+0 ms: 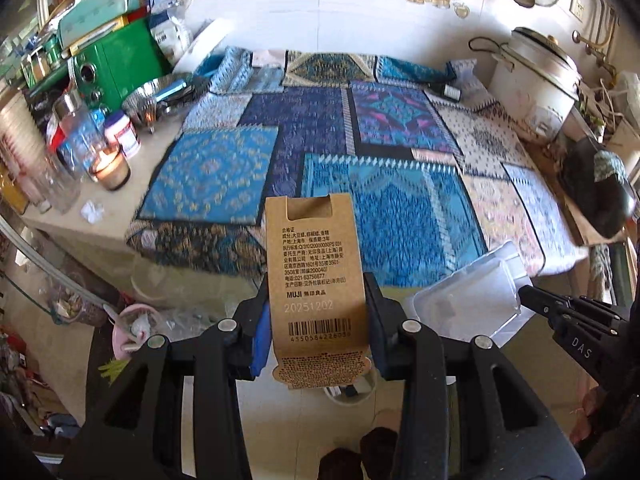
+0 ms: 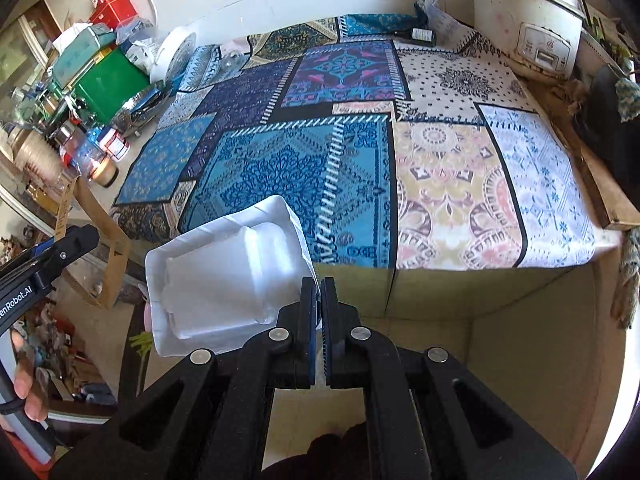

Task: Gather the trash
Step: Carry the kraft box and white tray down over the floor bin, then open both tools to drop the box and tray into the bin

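Left hand-held gripper clamps brown kraft cardboard box, right hand-held gripper pinches clear plastic tray edge, both lifted off desk, likely for binning.

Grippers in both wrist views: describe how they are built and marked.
Both are matte black plastic with triangular cut-outs in the linkage and round silver pivot pins. The left gripper has blue pads inside its fingers; its body shows white lettering ending "enRobot.AI" in the right view. The right gripper also has blue-lined fingers; its side reads "DAS".
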Available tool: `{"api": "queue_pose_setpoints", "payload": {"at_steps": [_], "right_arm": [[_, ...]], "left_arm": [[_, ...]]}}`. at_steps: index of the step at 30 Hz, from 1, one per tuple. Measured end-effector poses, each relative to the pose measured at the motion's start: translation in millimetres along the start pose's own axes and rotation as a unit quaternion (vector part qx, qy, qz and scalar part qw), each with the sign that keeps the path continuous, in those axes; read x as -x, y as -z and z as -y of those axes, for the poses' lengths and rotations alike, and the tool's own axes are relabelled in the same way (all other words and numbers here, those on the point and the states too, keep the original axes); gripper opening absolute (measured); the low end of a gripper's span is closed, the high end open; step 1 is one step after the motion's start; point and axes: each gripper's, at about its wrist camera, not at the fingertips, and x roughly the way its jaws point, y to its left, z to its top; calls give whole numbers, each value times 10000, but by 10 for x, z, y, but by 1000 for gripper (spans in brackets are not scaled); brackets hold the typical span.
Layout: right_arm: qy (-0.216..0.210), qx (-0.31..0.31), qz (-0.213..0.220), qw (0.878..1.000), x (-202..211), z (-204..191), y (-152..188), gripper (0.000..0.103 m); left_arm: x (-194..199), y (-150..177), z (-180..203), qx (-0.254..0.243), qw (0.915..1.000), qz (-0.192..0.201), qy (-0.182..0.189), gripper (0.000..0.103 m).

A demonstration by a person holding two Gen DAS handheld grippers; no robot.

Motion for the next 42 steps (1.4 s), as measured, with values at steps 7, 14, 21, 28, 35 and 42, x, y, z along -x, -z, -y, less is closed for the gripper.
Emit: {"api": "queue_pose_setpoints", "payload": {"at_steps": [7,14,21,28,35,42], "right_arm": [[14,198,-406,9990,-244,75,371,3],[-36,359,-964,9947,-814,296,827,3],[123,275,-1480,9885,-1812,661,1447,3],[279,204,-1854,9820,-3138,996,2094,3],[362,247,-2172,9751,-4387,1177,2666,3],[374,502,-2420,9683,-5055,1165,3004,3]], "left_arm": [[-363,514,122,148,9983,-559,71,40],[-1079,1117,235,405,9923,-1174,36,40],[-2131,1803,186,668,9837,-1667,90,40],[-3425,2571,56,872,9723,-2127,410,40],[-4614,3250,105,702,9634,-2541,490,40],[-5423,3682,248,452,9532,-2931,591,40]]}}
